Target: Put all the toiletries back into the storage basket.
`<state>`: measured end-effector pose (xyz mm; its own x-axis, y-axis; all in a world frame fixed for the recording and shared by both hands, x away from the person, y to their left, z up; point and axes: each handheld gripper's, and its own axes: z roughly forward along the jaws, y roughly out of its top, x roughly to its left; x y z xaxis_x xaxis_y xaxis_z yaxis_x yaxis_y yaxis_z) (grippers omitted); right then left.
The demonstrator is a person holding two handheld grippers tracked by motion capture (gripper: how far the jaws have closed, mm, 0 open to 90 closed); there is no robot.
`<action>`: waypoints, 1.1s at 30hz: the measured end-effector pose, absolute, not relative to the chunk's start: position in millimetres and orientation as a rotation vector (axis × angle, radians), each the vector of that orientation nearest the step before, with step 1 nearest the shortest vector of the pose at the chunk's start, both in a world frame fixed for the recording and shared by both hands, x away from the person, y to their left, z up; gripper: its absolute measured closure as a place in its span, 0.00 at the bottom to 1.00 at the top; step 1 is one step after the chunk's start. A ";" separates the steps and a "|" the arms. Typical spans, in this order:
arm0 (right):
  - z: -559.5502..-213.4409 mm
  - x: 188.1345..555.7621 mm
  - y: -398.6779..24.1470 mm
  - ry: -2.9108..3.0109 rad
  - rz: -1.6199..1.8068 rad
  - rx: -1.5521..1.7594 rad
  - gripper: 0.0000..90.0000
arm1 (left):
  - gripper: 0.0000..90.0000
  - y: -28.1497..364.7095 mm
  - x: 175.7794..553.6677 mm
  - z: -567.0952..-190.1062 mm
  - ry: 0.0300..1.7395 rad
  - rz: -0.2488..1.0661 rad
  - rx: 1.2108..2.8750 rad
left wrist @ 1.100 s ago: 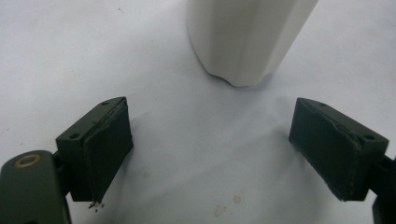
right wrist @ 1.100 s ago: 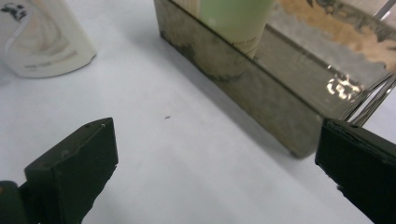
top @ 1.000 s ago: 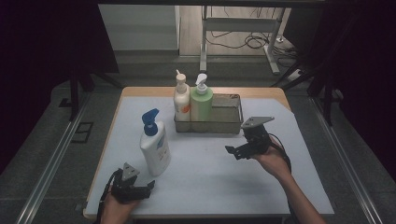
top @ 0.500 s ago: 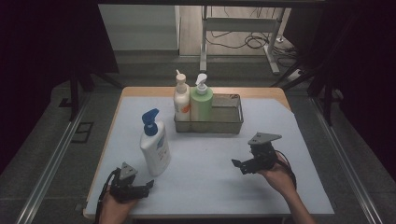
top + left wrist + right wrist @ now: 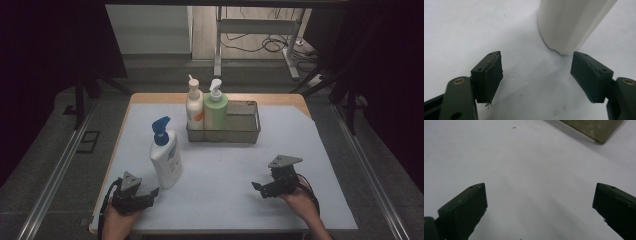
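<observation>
Two things moved in the last second. The right gripper (image 5: 262, 190) used to hover up by the near right corner of the grey wire-mesh metal basket (image 5: 248, 134); now it has dropped low over the pale sheet covering the table (image 5: 310, 150) and come back toward the near edge, jaws spread wide with nothing between them. In the right gripper view a corner of that basket (image 5: 596, 130) sits well off. The left gripper (image 5: 148, 196) has stayed put at the near left corner, but its jaws have just been closing a bit, with nothing between them yet. They stand apart, released, and the white plastic pump bottle with the blue pump head (image 5: 166, 157) stands upright just ahead, toward the right-hand jaw.

My guess is the left side is lining up a grab on that bottle to join the other two.

Materials: in the left gripper view the bottle's base (image 5: 566, 27) is smooth, glossy, rounded-oval plastic. In the basket's left end stand a cream bottle with an orange label (image 5: 194, 107) and a pale green one (image 5: 215, 110), touching side by side. The sheet is matte, lightly speckled. The jaw pads are blocky, dark and scuffed.
</observation>
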<state>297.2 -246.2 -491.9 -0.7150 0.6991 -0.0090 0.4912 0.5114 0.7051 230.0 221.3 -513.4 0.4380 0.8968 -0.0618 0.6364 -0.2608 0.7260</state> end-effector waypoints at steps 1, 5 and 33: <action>-494.5 296.2 -246.3 2.466 1.007 1.000 0.00 | 0.31 221.7 230.4 -512.9 1.285 0.481 1.998; -504.2 293.8 -247.3 2.481 1.005 1.017 0.00 | 0.34 223.7 233.5 -509.9 1.284 0.488 1.993; -523.2 292.1 -249.8 2.483 0.997 1.017 0.00 | 0.91 222.3 285.8 -499.1 1.234 0.434 2.014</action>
<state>292.1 -249.8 -523.2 -0.7140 0.7001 0.0039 0.5083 0.5145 0.6906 285.8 222.3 -499.1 0.4844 0.8709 -0.0831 0.6271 -0.2794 0.7271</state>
